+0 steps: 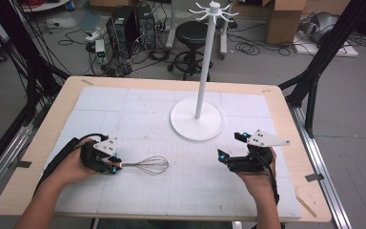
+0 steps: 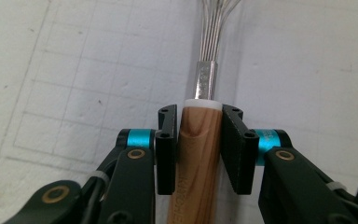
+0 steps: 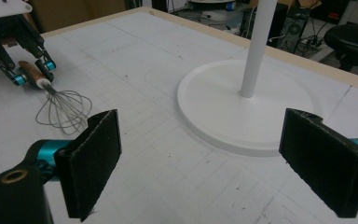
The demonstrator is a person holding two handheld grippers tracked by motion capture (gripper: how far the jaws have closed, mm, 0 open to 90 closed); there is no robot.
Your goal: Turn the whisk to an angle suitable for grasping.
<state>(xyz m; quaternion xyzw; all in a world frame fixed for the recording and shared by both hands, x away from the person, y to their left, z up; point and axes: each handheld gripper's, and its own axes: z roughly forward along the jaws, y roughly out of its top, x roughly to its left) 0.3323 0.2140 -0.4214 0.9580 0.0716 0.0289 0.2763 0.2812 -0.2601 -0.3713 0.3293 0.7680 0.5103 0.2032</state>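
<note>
On the left of the table [image 1: 43, 157], the left claw [image 2: 198, 142] is clamped on the wooden handle of the whisk [image 1: 147, 165], its two black pads pressing the wood just below the white collar. The whisk lies near the front left of the white mat [image 1: 138, 102], handle toward the left claw and wire head pointing right, its wires seemingly resting on the mat. The likely step is lifting the whisk toward the white stand [image 1: 199, 98], which rises right of centre, farther back, with hooks at its top. To do this well, the grip should stay square on the handle so that the whisk does not swivel between the pads; raising it level first, then tipping it, would keep the wire head from dragging. Whether the handle end has a loop for a hook cannot be told.

The left hand [image 1: 74, 167] lies low, forearm coming in from the near edge, the claw pointing right along the table.

On the right, the right claw [image 1: 232, 146] is spread wide and holds nothing; in its own view the stand's base sits between its pads, farther off. The right hand [image 1: 257, 179] hovers near the front right, the claw aimed left and away, well apart from the whisk and near the stand's base.
</note>
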